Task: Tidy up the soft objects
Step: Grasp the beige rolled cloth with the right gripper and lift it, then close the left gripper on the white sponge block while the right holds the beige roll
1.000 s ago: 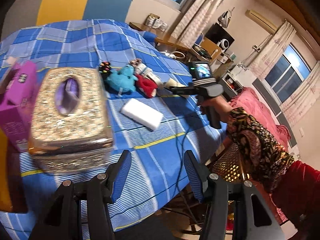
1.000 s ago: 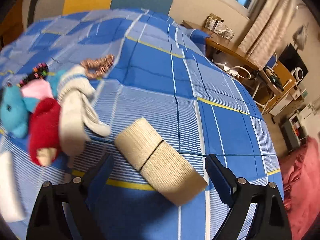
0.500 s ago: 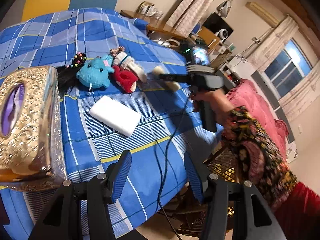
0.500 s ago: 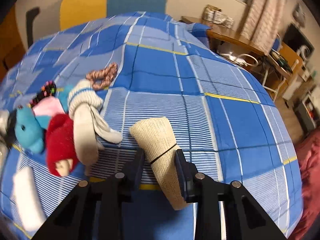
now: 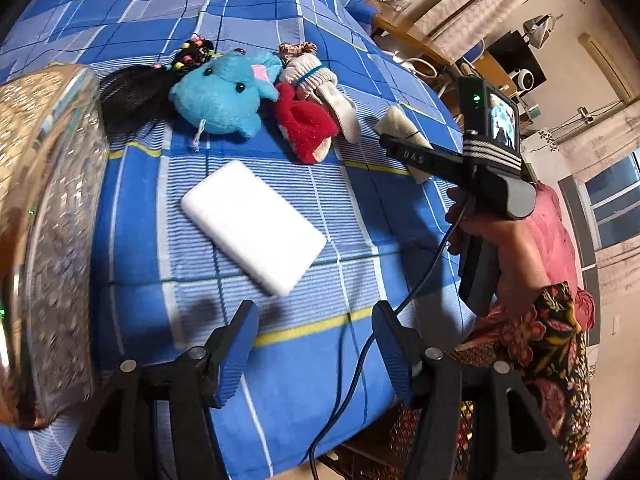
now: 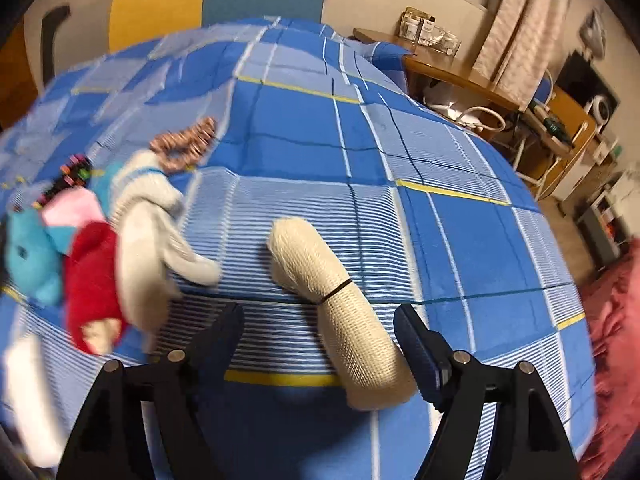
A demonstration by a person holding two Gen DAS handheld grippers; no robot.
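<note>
Nearest my left gripper [image 5: 314, 344], the jaws are parting with nothing between them, only the blue checked cloth [image 5: 304, 364] over the table and a dark cable [image 5: 352, 364] running across its edge. Just beyond the fingertips lies a white rectangular foam block [image 5: 254, 226], flat on the cloth and clear of everything else. At the left edge, close to me, stands a glittering gold tissue box [image 5: 44, 216], blurred. On my right gripper [image 6: 320, 344] the jaws are also opening; a cream knitted roll bound with a thin black band [image 6: 344, 312] lies on the cloth between the two fingers, and I see neither pad pressing on it. From the left view that same gripper reaches in from the right, held in a hand [image 5: 494, 248] with a flowered sleeve [image 5: 532, 344] behind it. Farther out sits the cluster of soft things: a red plush piece [image 5: 306, 126] touching a blue plush elephant [image 5: 226, 98] on its left and a grey-white rolled sock with a blue stripe [image 5: 320, 84] on its right. A black hairpiece with coloured beads [image 5: 148, 86] lies against the elephant's far left side, and a pinkish-brown braided hair tie [image 6: 184, 146] rests just behind the sock. Beyond the table I make out a wooden desk [image 6: 452, 70] and pale curtains [image 6: 516, 20].
</note>
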